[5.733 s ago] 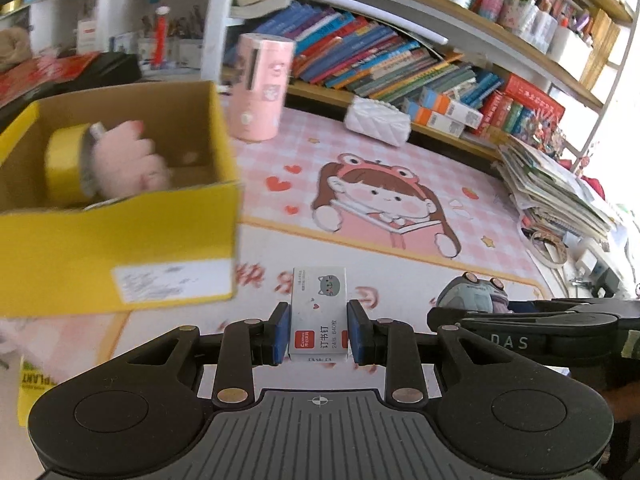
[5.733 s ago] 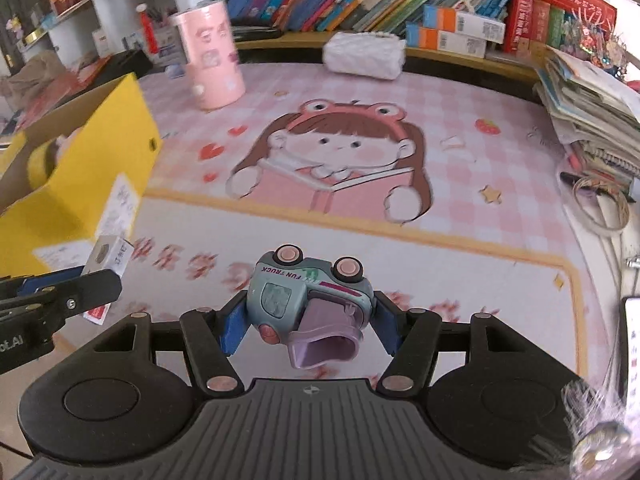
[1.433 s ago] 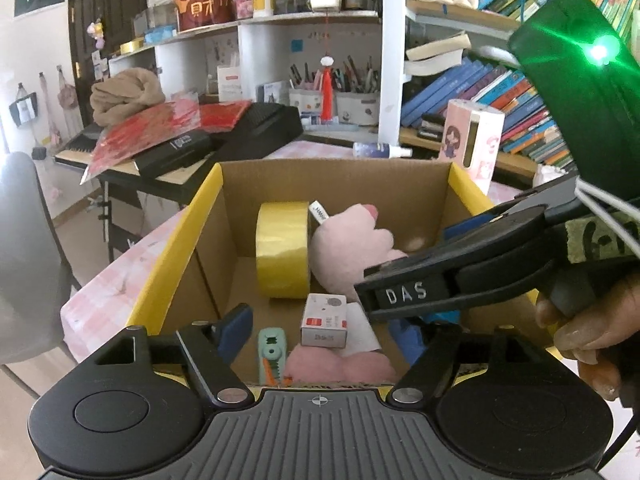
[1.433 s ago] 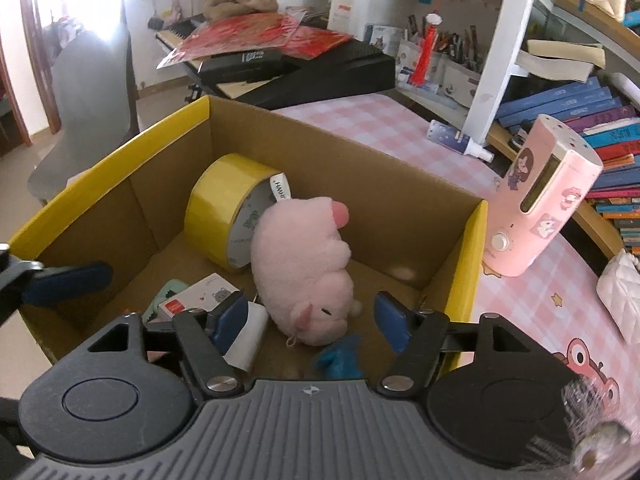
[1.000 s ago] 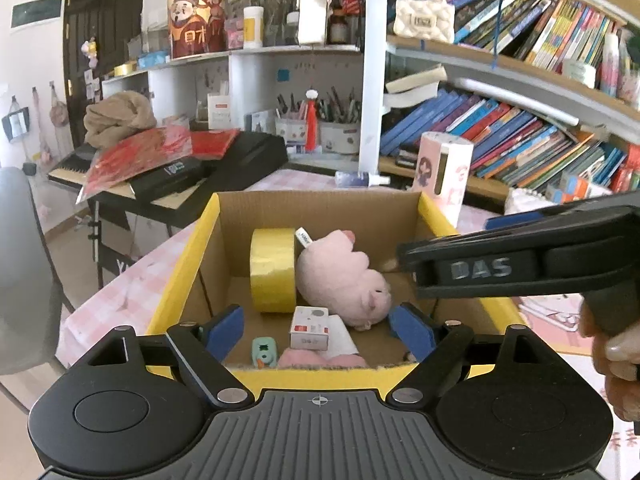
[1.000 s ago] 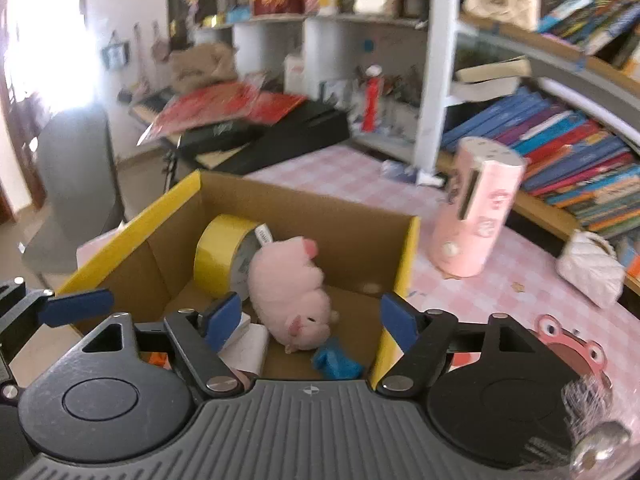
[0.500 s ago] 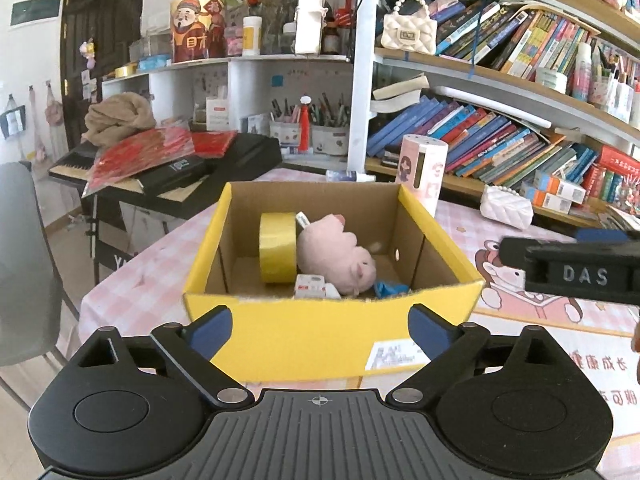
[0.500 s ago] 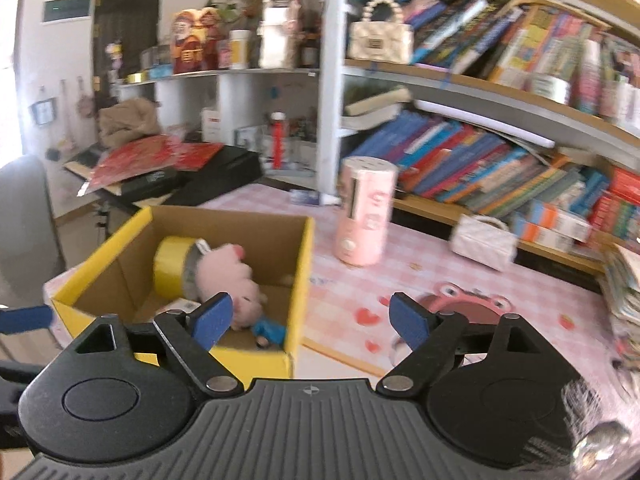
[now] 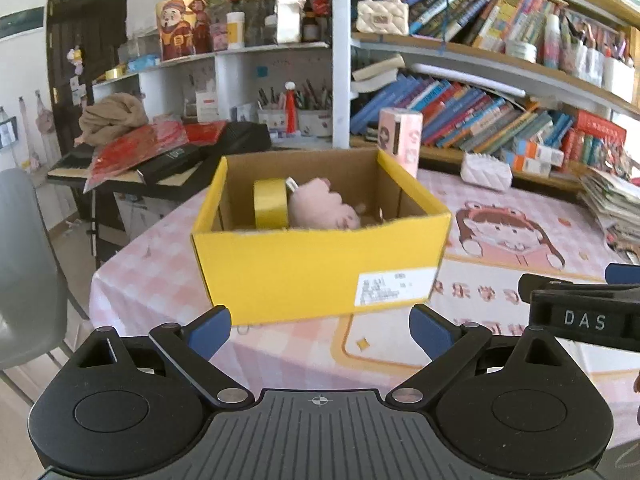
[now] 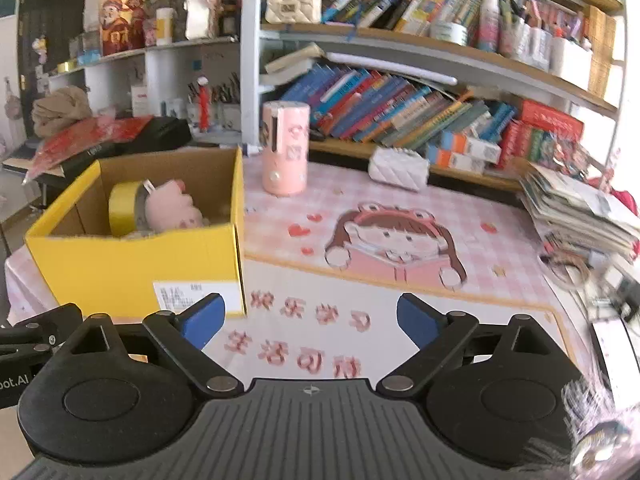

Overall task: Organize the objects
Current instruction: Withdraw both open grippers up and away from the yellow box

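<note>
A yellow cardboard box (image 9: 320, 264) (image 10: 132, 264) stands on the pink checked table at its left end. Inside it I see a yellow tape roll (image 9: 270, 204) (image 10: 122, 210) and a pink plush pig (image 9: 320, 208) (image 10: 172, 206); smaller items lower in the box are hidden by its front wall. My left gripper (image 9: 320, 326) is open and empty, in front of the box. My right gripper (image 10: 311, 312) hovers over the cartoon mat (image 10: 392, 248) right of the box, its jaws opening with nothing between them. Its finger also shows in the left wrist view (image 9: 580, 316).
A pink cylinder (image 10: 285, 148) and a white quilted pouch (image 10: 398, 168) stand behind the mat by the bookshelf. A stack of papers (image 10: 580, 212) lies at the right edge. A grey chair (image 9: 24, 272) and a black keyboard (image 9: 200, 152) are left of the table.
Both grippers drew back out of the box and their jaws spread wider. The right one swung to the right, so the box now sits at its left.
</note>
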Demonstrator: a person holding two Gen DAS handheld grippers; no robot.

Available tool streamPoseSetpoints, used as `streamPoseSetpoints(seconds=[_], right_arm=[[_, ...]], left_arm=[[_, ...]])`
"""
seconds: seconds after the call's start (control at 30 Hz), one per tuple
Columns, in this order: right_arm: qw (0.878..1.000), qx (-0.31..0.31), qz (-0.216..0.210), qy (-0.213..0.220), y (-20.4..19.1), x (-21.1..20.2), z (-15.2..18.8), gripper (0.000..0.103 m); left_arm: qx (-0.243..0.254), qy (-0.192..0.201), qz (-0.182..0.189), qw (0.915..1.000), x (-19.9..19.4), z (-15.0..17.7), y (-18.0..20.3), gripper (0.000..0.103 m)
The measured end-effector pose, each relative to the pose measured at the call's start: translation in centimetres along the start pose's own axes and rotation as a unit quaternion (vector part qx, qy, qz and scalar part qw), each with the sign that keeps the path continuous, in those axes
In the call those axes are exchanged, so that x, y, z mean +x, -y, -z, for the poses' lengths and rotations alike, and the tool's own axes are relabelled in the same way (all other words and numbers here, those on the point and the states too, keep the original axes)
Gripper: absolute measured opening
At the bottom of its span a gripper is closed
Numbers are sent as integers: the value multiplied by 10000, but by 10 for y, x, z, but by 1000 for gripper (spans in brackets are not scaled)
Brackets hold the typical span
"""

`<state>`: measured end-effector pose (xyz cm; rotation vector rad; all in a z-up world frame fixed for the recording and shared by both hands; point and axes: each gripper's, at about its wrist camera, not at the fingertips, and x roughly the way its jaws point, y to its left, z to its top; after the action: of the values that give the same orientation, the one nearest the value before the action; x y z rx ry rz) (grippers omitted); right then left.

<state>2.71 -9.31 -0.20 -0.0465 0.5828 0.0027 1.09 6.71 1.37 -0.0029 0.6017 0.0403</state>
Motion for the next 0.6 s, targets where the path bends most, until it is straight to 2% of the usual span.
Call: streamPoseSetpoints(seconds=[0.3,0.6], right_arm=[[9995,-71,289,-105,1,-21,34,103],[9971,163,691,-256,22,-30,47,103]], left_arm=[[191,-113,250,9994,-10,18,12,98],[451,-166,552,9973,-10,22,35,98]])
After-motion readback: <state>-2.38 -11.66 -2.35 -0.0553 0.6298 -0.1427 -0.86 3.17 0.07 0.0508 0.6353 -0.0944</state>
